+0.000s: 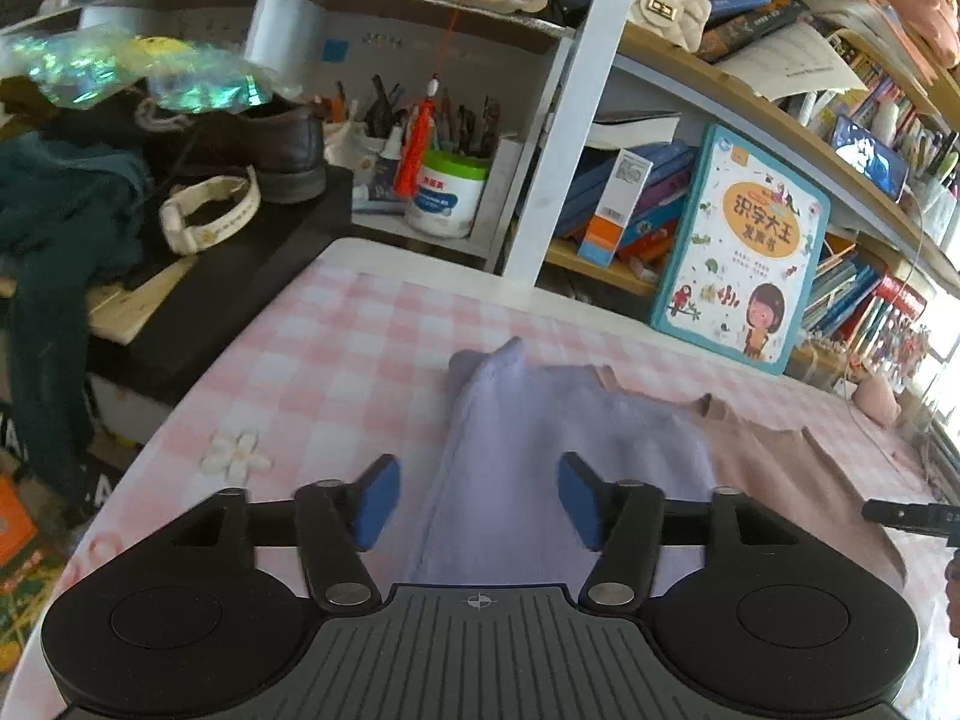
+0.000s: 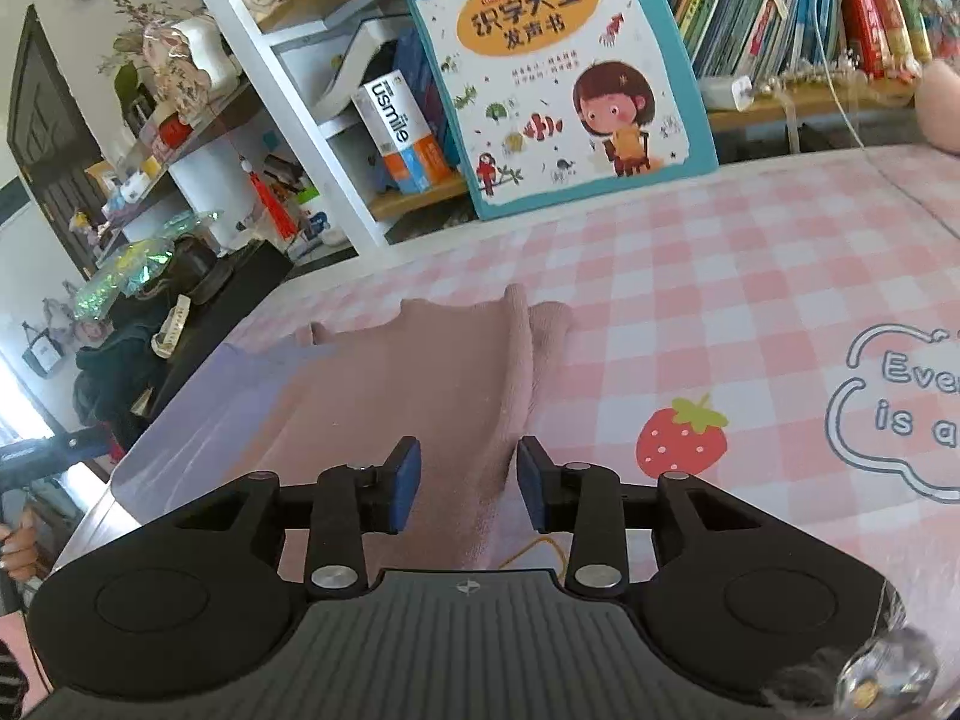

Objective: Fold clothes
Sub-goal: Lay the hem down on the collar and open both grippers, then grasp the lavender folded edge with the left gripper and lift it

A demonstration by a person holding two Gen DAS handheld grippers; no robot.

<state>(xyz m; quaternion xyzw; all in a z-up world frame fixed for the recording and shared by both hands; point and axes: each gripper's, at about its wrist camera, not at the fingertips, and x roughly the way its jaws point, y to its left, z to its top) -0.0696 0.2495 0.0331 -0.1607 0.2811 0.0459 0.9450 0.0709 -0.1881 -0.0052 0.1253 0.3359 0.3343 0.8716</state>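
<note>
Left tongs [image 1: 478,501] released above lilac garment [image 1: 540,450], right tongs [image 2: 469,492] parted over pink garment [image 2: 420,384], pads clear of cloth, both garments overlapping on pink checked worktop [image 2: 690,300], picture book [image 2: 558,66] standing behind

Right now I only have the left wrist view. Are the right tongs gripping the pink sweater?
Observer: No. The right tongs are open. A raised fold of the pink sweater lies between the pads, and they are not closed on it.
Operator: What's on the cloth beside them?
Observer: A printed strawberry on the checked tablecloth, just right of the tongs.
Operator: Anything loose nearby?
Observer: A yellow thread loops at the sweater's near edge, by the right-hand finger.
</note>
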